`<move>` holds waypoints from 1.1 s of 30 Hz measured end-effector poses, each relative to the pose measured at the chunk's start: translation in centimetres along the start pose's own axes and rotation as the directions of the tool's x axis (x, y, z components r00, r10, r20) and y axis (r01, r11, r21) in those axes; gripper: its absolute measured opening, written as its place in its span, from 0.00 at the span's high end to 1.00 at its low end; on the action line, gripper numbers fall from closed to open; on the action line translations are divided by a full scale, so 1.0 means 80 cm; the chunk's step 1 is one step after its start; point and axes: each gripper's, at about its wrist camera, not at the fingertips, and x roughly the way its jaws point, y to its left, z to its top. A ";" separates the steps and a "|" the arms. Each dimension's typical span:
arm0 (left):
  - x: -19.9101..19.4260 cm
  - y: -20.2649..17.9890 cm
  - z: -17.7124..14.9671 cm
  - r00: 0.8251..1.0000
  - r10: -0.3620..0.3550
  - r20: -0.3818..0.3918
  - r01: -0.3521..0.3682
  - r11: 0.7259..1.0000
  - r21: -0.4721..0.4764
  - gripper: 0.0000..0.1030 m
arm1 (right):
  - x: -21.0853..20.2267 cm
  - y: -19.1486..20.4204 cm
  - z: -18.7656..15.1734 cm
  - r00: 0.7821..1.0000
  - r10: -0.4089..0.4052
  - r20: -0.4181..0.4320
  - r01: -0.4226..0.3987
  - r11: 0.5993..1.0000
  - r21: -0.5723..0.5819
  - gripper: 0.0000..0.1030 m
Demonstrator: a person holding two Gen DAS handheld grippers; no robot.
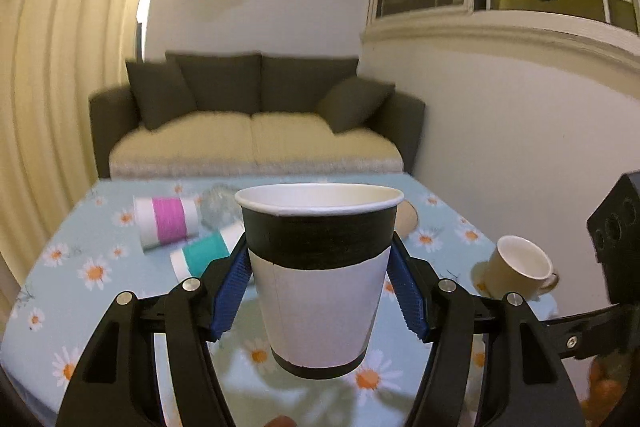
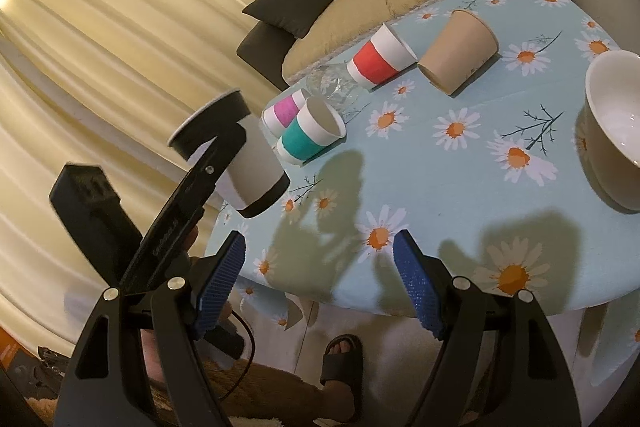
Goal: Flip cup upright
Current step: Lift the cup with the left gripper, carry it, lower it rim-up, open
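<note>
A black-and-white paper cup (image 1: 320,267) stands mouth up between the blue pads of my left gripper (image 1: 320,291), which is shut on it and holds it just above the daisy tablecloth (image 1: 72,267). In the right wrist view the same cup (image 2: 252,167) hangs in the left gripper over the table's near-left edge. My right gripper (image 2: 320,283) is open and empty, above the table's front edge.
On their sides lie a pink-band cup (image 1: 166,223), a teal-band cup (image 1: 204,253), a red-band cup (image 2: 380,57) and a brown cup (image 2: 460,51). A clear glass (image 2: 332,85) lies among them. A beige mug (image 1: 516,267) stands at right. A sofa (image 1: 256,115) is behind the table.
</note>
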 end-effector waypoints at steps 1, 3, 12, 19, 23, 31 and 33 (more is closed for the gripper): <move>-0.001 -0.001 -0.002 1.000 0.000 0.016 0.000 1.000 0.001 0.38 | 0.000 0.000 0.000 1.000 0.003 0.001 -0.003 1.000 0.000 0.26; -0.003 -0.004 -0.009 0.997 0.015 0.071 -0.015 1.000 0.002 0.38 | 0.000 -0.001 0.001 1.000 0.003 0.003 -0.003 1.000 -0.001 0.26; -0.006 -0.005 -0.047 0.974 0.088 0.209 -0.082 0.996 -0.038 0.38 | -0.002 -0.006 0.006 1.000 0.022 0.013 -0.023 1.000 0.013 0.26; 0.001 -0.015 -0.077 0.951 0.152 0.270 -0.157 0.988 -0.005 0.38 | -0.002 -0.007 0.010 0.999 0.036 0.015 -0.036 0.999 0.016 0.26; 0.011 -0.017 -0.096 0.951 0.170 0.259 -0.175 0.984 -0.003 0.38 | 0.001 -0.009 0.011 0.999 0.033 0.009 -0.033 0.999 0.021 0.26; 0.026 -0.013 -0.123 0.953 0.193 0.235 -0.196 0.981 -0.013 0.37 | 0.010 -0.011 0.010 1.000 0.025 -0.012 -0.025 1.000 0.018 0.26; 0.029 -0.010 -0.127 0.953 0.202 0.225 -0.203 0.979 -0.017 0.37 | 0.013 -0.012 0.010 1.000 0.020 -0.017 -0.020 1.000 0.016 0.26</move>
